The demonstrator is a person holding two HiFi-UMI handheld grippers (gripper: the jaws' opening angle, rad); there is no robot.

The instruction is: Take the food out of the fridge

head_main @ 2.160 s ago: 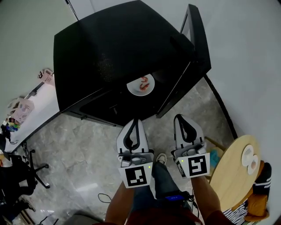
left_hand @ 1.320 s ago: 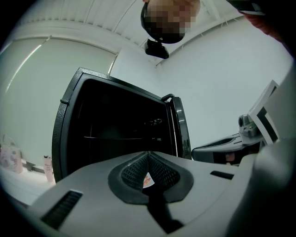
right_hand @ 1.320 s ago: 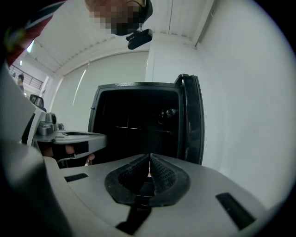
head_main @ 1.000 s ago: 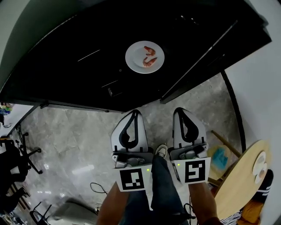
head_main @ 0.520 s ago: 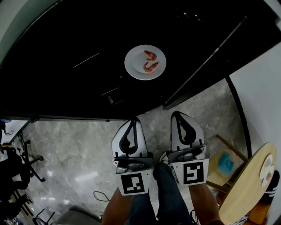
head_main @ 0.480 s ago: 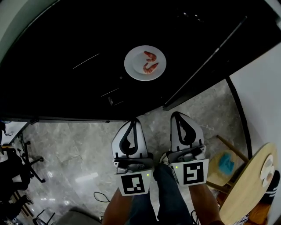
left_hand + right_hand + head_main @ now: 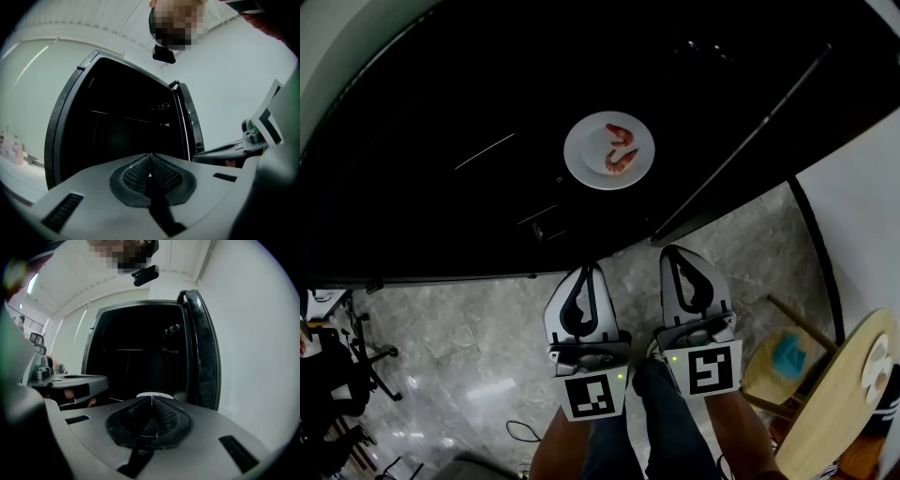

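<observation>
Shrimp plate [image 7: 609,150] inside fridge [image 7: 469,84], well ahead, between left tongs [image 7: 589,270] and right tongs [image 7: 677,255] — right aimed straight at it; both clenched, empty.

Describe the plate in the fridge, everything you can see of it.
The plate is small, round and white, and looks ceramic, with a shallow rim. It lies flat on a dark shelf inside the open black fridge. Two curled pink shrimp lie close together on its middle. Nothing else touches it: the left gripper and right gripper are both shut, empty and short of it.
</observation>
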